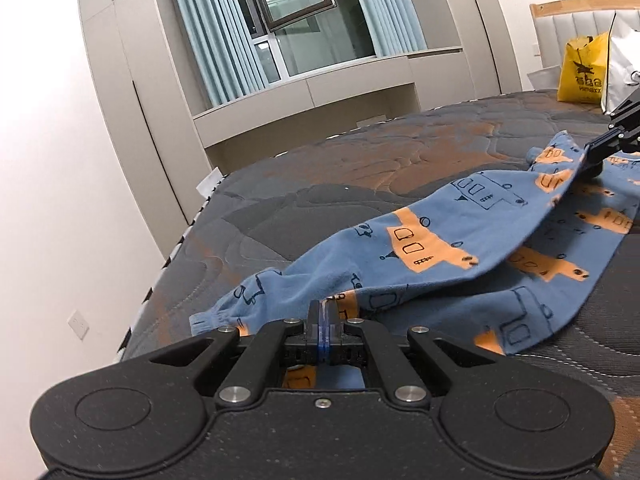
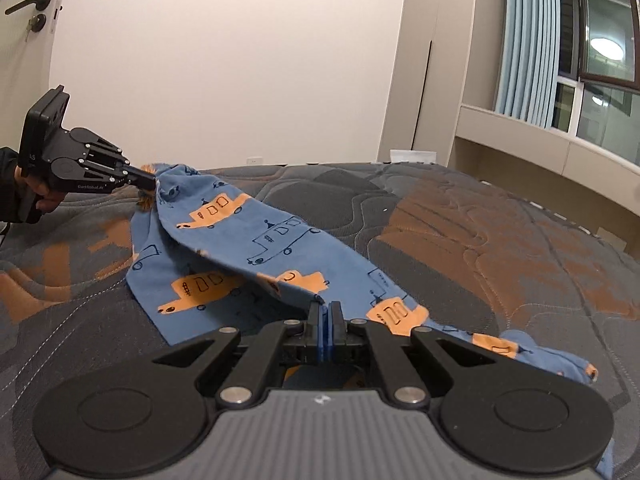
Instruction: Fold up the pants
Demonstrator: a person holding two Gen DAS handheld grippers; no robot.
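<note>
On the mattress: we see a pair of blue pants with an orange and outline vehicle print, stretched between two hand-held grippers.
Left gripper: we find its jaws pressed together on an edge of the pants; in the right wrist view the same gripper bites a bunched end of the cloth and lifts it clear of the mattress.
Left hand: we see it in a dark sleeve, wrapped round the grip behind that gripper.
Right gripper: we find it clamped tight on a fold of the pants; from the left wrist view it enters at the far right and pins the raised edge.
Pants: we see one layer hanging taut in a raised band between the two grippers, a second layer lying flat on the mattress beneath it, and an elastic cuff resting on the mattress near the left gripper.
Mattress: we note quilted grey fabric with orange patches, bare beyond the pants.
Beyond the pants: we see a yellow bag and a white bag at the far end of the mattress against a padded headboard.
Room behind the mattress: we see a window with pale blue curtains, beige wardrobes, and a door handle.
</note>
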